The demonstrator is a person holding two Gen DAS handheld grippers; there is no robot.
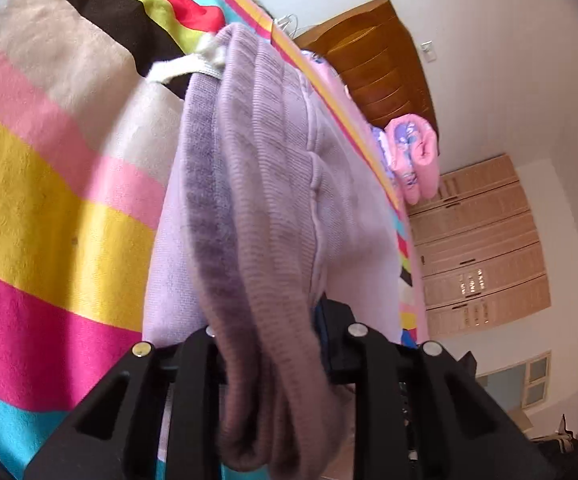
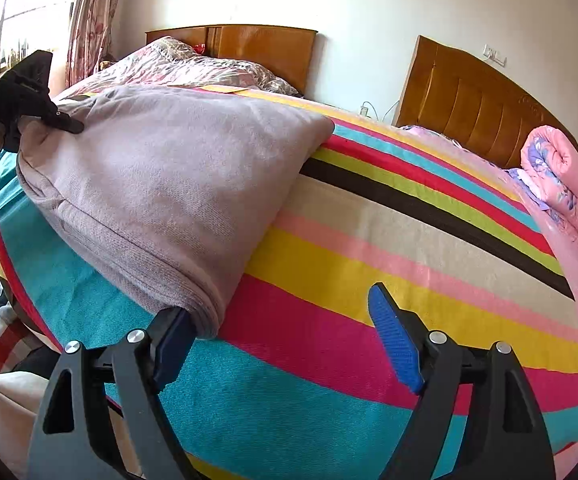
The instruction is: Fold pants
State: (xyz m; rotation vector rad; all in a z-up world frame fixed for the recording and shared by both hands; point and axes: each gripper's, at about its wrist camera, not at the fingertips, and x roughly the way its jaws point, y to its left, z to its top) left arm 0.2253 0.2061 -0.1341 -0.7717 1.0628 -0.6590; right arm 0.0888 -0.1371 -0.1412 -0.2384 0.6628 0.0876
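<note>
The lilac knit pants [image 2: 169, 184] lie folded on the striped bed cover [image 2: 369, 264]. In the left wrist view the ribbed waistband of the pants [image 1: 257, 208] runs between the jaws of my left gripper [image 1: 273, 344], which is shut on it; a white drawstring [image 1: 193, 65] hangs at the far end. The left gripper also shows in the right wrist view [image 2: 55, 120], at the far left corner of the pants. My right gripper [image 2: 285, 332] is open; its left finger [image 2: 173, 344] touches the near corner of the pants, its blue right pad [image 2: 395, 344] is over bare cover.
A rolled pink floral quilt [image 2: 561, 176] lies at the right by a wooden headboard [image 2: 481, 108]. A second bed with a patterned duvet [image 2: 193, 64] stands behind. A window with curtain [image 2: 89, 20] is at the left. Wardrobe doors [image 1: 481, 240] show in the left wrist view.
</note>
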